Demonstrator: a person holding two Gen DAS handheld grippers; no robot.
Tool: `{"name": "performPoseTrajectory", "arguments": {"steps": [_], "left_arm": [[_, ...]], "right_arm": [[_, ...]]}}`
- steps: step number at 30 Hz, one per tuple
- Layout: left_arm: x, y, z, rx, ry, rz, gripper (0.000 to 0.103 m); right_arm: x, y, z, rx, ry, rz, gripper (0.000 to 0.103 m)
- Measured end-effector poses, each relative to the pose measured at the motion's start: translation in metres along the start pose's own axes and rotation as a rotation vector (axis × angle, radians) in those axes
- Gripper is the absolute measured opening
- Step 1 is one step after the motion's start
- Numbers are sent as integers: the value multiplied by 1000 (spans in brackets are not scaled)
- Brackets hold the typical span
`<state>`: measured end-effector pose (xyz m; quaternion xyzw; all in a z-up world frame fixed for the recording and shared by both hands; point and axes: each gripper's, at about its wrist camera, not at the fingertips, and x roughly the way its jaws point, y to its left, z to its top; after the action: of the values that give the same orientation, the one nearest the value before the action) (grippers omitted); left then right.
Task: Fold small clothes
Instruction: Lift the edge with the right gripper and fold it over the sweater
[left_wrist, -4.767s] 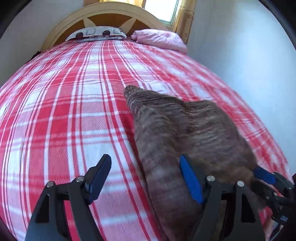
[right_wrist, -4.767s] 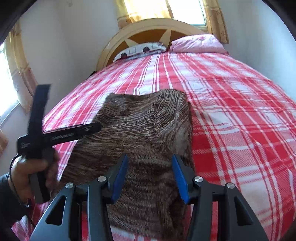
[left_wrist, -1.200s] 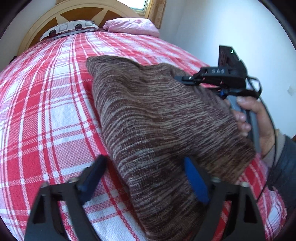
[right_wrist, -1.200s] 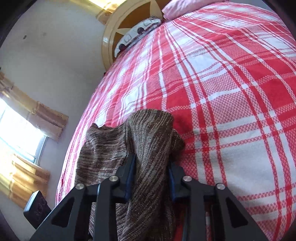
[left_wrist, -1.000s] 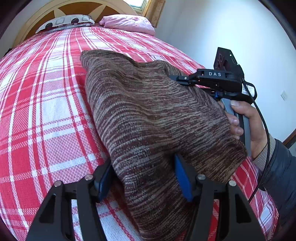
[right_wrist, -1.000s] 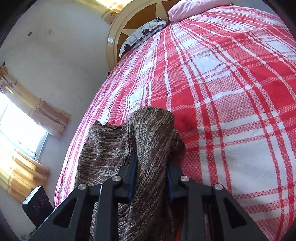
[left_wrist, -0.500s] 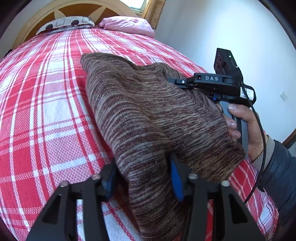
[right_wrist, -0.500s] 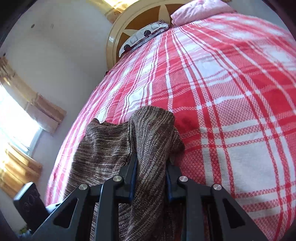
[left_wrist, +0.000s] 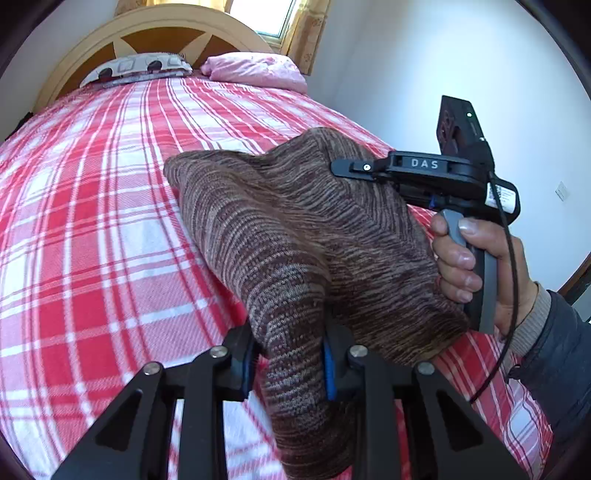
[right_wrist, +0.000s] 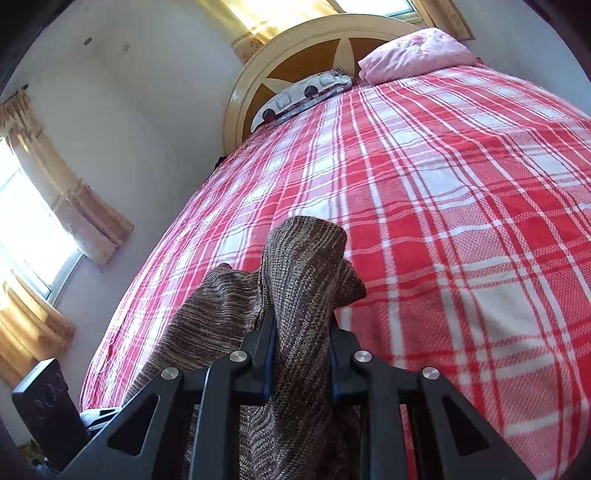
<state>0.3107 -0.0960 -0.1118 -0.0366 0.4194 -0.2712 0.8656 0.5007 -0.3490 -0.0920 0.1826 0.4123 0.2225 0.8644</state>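
Both corners of the brown sweater (left_wrist: 295, 229) are pinched, my left claw (left_wrist: 288, 363) closing and right claw (right_wrist: 301, 363) clamped, lifted above the bed (left_wrist: 92, 221), so next I fold it over.

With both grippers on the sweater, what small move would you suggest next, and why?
Probably carry both gripped ends forward over the rest of the sweater. The left gripper is closing on one bunched end, the right gripper pinches another, and the knit already hangs off the bed, ready to fold.
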Motion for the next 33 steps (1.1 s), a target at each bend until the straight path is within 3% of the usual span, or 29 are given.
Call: {"name": "performPoseTrajectory", "arguments": {"steps": [17,33], "left_arm": [[-79,31,-35,-75,-80,47,28],[-145,74,-81,-168,-143,102,28]], "right_arm": [[3,97,-34,-25,2,140,22],[32,195,-63,-110,66,231,22]]}}
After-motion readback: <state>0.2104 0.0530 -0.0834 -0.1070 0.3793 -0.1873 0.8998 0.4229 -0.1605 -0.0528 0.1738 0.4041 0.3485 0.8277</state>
